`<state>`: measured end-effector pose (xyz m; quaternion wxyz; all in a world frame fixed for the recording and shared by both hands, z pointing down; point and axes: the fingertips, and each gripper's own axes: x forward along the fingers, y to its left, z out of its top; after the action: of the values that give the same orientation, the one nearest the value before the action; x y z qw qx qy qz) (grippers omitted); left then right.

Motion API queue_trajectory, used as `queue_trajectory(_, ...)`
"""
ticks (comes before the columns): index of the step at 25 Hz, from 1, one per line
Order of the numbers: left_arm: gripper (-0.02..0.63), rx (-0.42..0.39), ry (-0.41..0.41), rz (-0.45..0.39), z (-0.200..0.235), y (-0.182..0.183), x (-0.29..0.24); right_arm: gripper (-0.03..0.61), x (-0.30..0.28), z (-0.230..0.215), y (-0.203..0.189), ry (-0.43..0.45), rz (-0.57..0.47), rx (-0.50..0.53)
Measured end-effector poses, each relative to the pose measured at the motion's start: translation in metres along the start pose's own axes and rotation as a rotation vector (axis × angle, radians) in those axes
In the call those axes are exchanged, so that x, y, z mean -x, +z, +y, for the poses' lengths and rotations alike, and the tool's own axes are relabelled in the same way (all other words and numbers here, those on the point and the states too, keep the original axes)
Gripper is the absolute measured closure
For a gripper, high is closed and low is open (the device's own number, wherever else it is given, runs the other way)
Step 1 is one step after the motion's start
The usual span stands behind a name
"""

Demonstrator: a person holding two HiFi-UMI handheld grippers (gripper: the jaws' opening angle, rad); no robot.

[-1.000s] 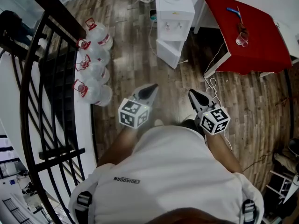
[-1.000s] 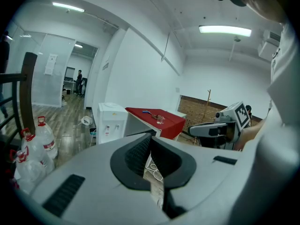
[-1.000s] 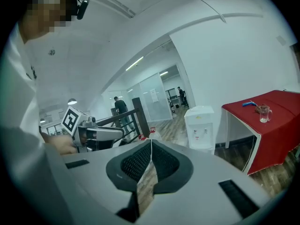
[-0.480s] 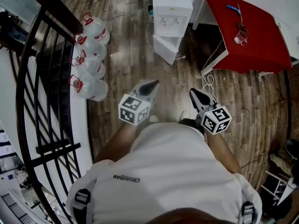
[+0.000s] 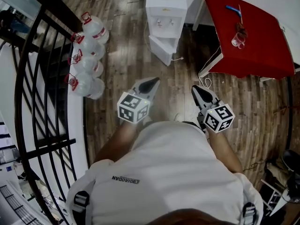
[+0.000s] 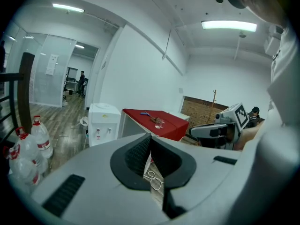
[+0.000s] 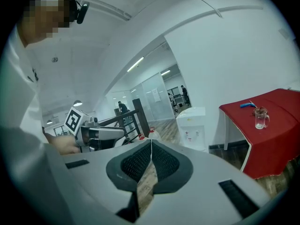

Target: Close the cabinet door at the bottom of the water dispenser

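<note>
The white water dispenser (image 5: pixel 168 6) stands against the far wall, well ahead of me. Its bottom cabinet door (image 5: pixel 163 48) is swung outward over the wooden floor. My left gripper (image 5: pixel 151 84) and right gripper (image 5: pixel 196 90) are held side by side in front of my body, both shut with nothing in them and far short of the dispenser. In the left gripper view the dispenser (image 6: pixel 103 123) stands left of the shut left gripper (image 6: pixel 150 138). The right gripper view has the dispenser (image 7: pixel 193 125) to the right, beyond the shut right gripper (image 7: pixel 151 142).
A red table (image 5: pixel 248 32) with a glass cup (image 5: pixel 236 40) stands right of the dispenser. A white cable (image 5: pixel 206 78) trails on the floor by its leg. Several water bottles (image 5: pixel 84 50) line a black railing (image 5: pixel 42 78) on the left.
I have stepped a little forward, so the floor, bottles and table have slid in the head view. Both grippers stay shut and keep their place in front of me.
</note>
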<state>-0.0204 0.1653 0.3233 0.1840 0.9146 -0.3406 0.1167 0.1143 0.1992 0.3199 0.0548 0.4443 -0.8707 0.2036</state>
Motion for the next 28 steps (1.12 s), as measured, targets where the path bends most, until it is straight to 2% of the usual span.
queue_trajectory(10, 0.617, 0.038, 0.119, -0.013, -0.032, -0.002, -0.044, 0.555, 0.019, -0.059, -0.003, 0.097, 0.047, 0.023)
queue_trajectory(16, 0.617, 0.052, 0.169, 0.036, -0.042, -0.013, -0.046, 0.555, 0.017, -0.078, -0.021, 0.124, 0.081, -0.006)
queue_trajectory(21, 0.617, 0.072, 0.207, 0.063, -0.026, -0.016, -0.038, 0.555, 0.002, -0.077, -0.021, 0.146, 0.091, -0.02)
queue_trajectory(28, 0.617, 0.082, 0.179, 0.043, 0.022, -0.004, -0.055, 0.555, -0.038, -0.084, -0.013, 0.11, 0.121, -0.001)
